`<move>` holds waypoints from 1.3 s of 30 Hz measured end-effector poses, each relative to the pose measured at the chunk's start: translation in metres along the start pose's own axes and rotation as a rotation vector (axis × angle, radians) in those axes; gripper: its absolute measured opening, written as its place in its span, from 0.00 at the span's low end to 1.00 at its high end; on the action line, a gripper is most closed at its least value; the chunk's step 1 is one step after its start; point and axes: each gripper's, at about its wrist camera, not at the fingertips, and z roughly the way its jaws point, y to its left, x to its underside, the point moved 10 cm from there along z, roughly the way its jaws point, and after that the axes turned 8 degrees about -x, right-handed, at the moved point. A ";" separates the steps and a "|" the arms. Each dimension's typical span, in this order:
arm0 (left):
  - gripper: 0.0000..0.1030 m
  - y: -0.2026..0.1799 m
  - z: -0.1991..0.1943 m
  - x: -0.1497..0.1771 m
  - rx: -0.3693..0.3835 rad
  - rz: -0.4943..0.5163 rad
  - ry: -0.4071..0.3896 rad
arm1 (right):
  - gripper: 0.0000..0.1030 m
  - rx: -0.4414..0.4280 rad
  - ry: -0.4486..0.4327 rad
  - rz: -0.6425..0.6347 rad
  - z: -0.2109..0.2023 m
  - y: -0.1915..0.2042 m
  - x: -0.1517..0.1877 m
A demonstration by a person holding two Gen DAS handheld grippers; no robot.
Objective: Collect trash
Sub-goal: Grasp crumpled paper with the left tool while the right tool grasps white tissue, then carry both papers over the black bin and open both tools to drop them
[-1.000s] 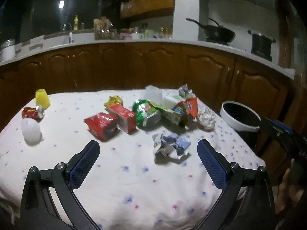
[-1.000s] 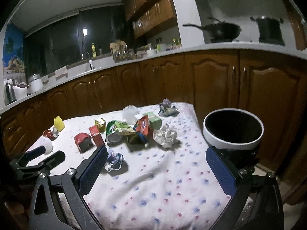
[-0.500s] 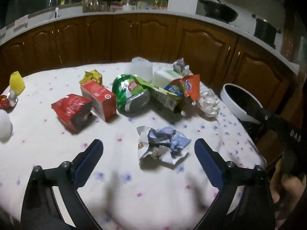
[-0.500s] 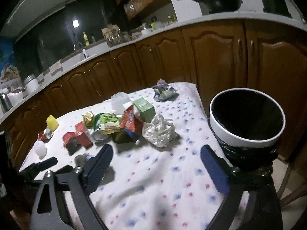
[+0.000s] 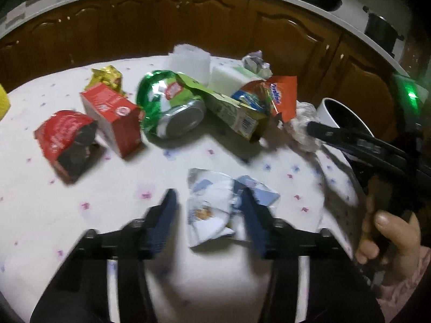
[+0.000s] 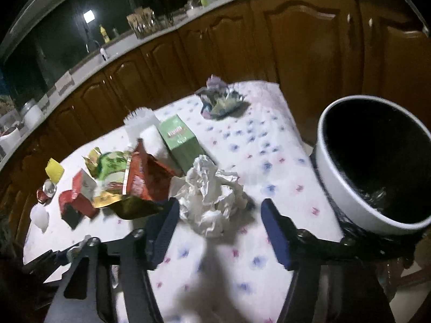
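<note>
Trash lies on the flowery worktop (image 5: 80,204). The left tool (image 5: 208,210) has its fingers partly apart around a crumpled blue paper (image 5: 215,204). The right tool (image 6: 219,226) is wide around a white paper ball (image 6: 212,196), beside the bin (image 6: 339,188).

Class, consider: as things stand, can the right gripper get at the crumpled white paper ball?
Probably yes: the right gripper is open, the crumpled white paper ball lies just ahead between its fingers, nothing blocks it.
</note>
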 end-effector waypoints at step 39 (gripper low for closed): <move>0.22 -0.185 -0.031 -0.098 0.210 0.197 -0.156 | 0.21 0.137 -0.199 0.105 -0.144 -0.110 -0.018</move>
